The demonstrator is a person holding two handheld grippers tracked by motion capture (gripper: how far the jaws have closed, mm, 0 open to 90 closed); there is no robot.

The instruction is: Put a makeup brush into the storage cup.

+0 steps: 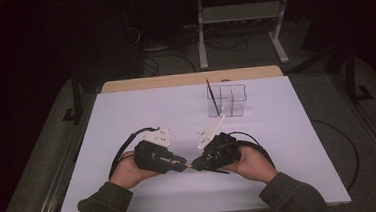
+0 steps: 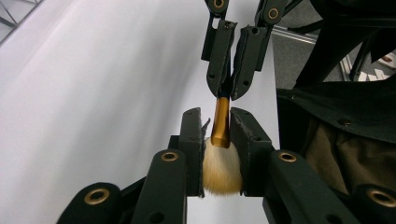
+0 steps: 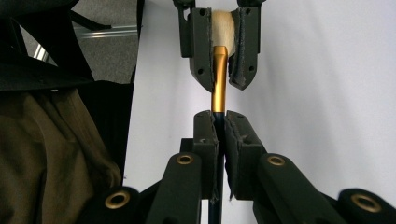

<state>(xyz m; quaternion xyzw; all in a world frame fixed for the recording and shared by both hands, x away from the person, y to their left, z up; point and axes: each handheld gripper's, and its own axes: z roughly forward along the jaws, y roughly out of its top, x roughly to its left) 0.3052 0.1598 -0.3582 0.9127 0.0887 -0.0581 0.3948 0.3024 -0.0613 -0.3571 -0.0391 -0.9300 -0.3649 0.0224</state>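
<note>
A makeup brush with a gold ferrule (image 2: 220,123), cream bristles (image 2: 222,172) and a black handle (image 1: 220,171) is held level between my two grippers, just above the front middle of the white table (image 1: 151,113). My left gripper (image 2: 217,122) has its pads pressed on the bristle head where it meets the ferrule. Facing it tip to tip, my right gripper (image 3: 217,119) is shut on the black handle just behind the ferrule (image 3: 218,88). In the high view the left gripper (image 1: 184,162) and the right gripper (image 1: 196,164) almost touch.
A clear plastic organiser (image 1: 228,100) with several compartments stands at the back of the table, right of centre, with a thin dark brush (image 1: 212,97) leaning upright in it. Cables trail from both grippers. A metal frame stands on the floor beyond the table.
</note>
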